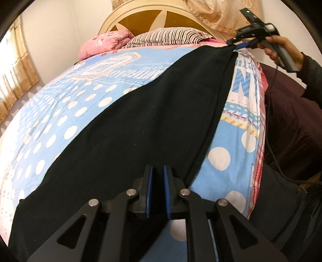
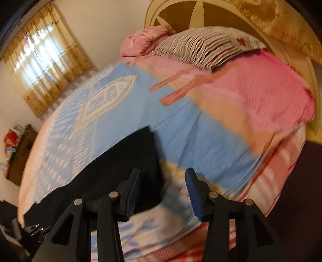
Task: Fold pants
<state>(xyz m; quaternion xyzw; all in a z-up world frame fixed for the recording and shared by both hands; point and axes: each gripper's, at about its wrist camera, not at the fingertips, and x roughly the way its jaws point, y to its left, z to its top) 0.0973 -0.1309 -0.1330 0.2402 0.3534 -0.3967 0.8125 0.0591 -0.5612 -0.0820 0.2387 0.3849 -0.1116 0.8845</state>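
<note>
Black pants (image 1: 140, 121) lie in a long band across the blue dotted bed sheet (image 1: 70, 100). My left gripper (image 1: 158, 168) is at their near end, its blue pads nearly together with black cloth pinched between them. At the pants' far corner is my right gripper (image 1: 238, 45), held in a person's hand (image 1: 281, 48). In the right wrist view the right gripper (image 2: 164, 171) stands open just above the sheet. The pants' corner (image 2: 124, 161) lies under its left finger and reaches partly into the gap, and no pad presses on it. That view is blurred.
A striped pillow (image 1: 167, 36) and a pink pillow (image 1: 104, 42) lie at the head of the bed below a round headboard (image 1: 145, 18). The person's dark clothing (image 1: 291, 121) fills the right side, beside the bed's edge. A curtained window (image 2: 46, 56) is at the left.
</note>
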